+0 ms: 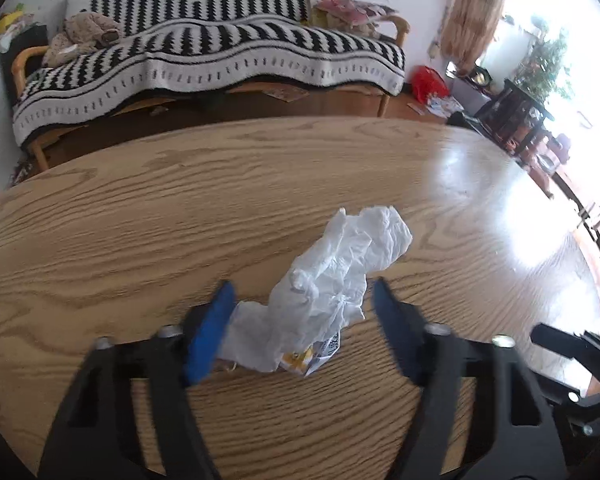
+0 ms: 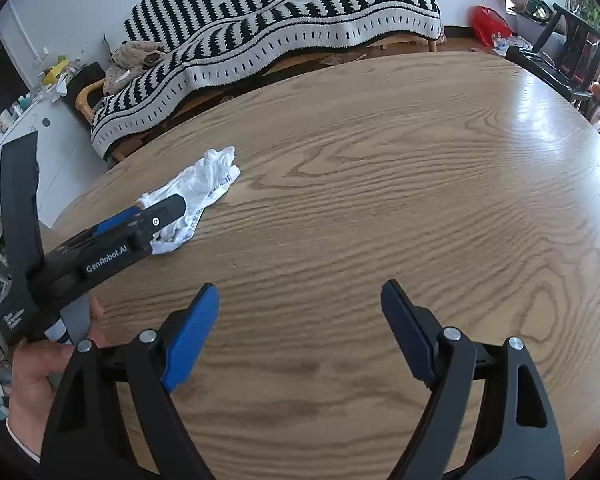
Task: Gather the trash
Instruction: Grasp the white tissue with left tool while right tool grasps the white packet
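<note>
A round wooden table point(image 2: 380, 200) fills most of both wrist views, its grain streaked and its far right side washed by glare from a bright window. Behind it a sofa point(image 1: 204, 60) is draped with a black-and-white striped blanket point(image 2: 284, 28), on which a brown soft toy point(image 1: 88, 32) is seen at the left end and a heap of pink items at the right. A red bag point(image 1: 428, 82) lies on the floor beyond the sofa's right end, near dark wooden furniture and a patterned curtain point(image 1: 476, 12). The left gripper point(image 1: 300, 312) is held low over the near part of the table, its blue pads set on either side of a crumpled white wrapper point(image 1: 340, 276); the jaws are seen partly apart, the left pad touching or nearly touching the wrapper's lower folds, the right pad clear of it. The wrapper rests on the table, printed paper showing at its lower edge. In the right wrist view the same wrapper point(image 2: 196, 196) is seen near the table's left edge, partly hidden by the left gripper point(image 2: 152, 216), whose handle is gripped by a hand point(image 2: 48, 364) at the lower left. The right gripper point(image 2: 300, 308) is held above bare wood nearer the middle of the table, jaws wide apart with nothing between them.
</note>
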Demonstrator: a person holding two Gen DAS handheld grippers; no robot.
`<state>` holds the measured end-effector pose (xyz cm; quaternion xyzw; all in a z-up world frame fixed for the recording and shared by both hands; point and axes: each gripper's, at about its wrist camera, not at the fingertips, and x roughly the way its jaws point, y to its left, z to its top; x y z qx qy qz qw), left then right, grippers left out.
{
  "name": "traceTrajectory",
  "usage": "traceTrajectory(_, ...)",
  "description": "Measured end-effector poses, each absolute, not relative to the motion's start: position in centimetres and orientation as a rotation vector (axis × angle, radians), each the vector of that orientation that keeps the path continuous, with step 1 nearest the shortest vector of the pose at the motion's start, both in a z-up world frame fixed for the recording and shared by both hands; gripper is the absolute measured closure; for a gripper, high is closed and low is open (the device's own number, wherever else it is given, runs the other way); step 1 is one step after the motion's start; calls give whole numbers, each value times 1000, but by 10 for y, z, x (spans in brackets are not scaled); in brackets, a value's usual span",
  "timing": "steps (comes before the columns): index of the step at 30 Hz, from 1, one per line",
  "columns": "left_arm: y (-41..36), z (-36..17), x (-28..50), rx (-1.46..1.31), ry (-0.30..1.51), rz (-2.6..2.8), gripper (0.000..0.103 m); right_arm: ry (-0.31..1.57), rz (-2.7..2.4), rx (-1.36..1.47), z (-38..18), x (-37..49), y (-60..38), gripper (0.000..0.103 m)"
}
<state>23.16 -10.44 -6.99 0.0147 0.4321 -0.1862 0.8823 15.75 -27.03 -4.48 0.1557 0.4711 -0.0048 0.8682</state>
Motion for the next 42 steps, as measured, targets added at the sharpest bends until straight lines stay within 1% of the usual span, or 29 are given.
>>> traceTrajectory(1,-106,-73,234,45,911,-391,63,987,-10,330,-46,162,-268,23)
traceTrajectory(2,-106,-74,235,47,914,-395,67,986,-7,334,-47,164,-266,23)
traceTrajectory(3,-106,-74,235,39,913,-403,75,987,-7,336,-49,167,-263,23)
traceTrajectory(4,-104,-72,235,27,916,-406,79,989,-2,334,-50,171,-260,23)
traceTrajectory(12,-72,-56,218,-48,904,-401,83,1004,23,343,-57,191,-235,23)
traceTrajectory(15,-39,-56,206,-111,916,-321,83,1010,45,361,-59,200,-224,23)
traceTrajectory(18,4,-50,192,-227,925,-240,83,1001,46,372,-60,213,-213,19)
traceTrajectory(21,33,-39,176,-284,911,-172,83,998,61,377,-60,230,-199,17)
traceTrajectory(22,38,-35,173,-292,903,-157,83,996,61,375,-60,236,-193,15)
traceTrajectory(26,38,-33,164,-273,907,-104,83,991,29,310,-61,254,-173,14)
traceTrajectory(29,28,-40,166,-210,942,-72,83,1002,3,198,-63,262,-154,14)
traceTrajectory(31,25,-45,168,-188,960,-61,83,1005,-22,94,-66,262,-143,21)
traceTrajectory(32,28,-47,168,-185,965,-63,83,1000,-30,49,-67,260,-140,30)
traceTrajectory(33,28,-48,168,-184,968,-63,83,989,-23,16,-67,258,-137,47)
traceTrajectory(34,28,-49,168,-183,971,-62,83,982,14,9,-66,254,-135,70)
traceTrajectory(36,27,-49,167,-180,972,-57,83,998,45,10,-64,252,-137,92)
traceTrajectory(37,26,-47,168,-178,970,-53,83,1010,62,37,-63,249,-142,94)
traceTrajectory(39,22,-43,167,-171,960,-51,83,1025,80,61,-62,241,-149,96)
traceTrajectory(42,14,-38,163,-154,947,-57,83,1023,88,62,-56,225,-159,97)
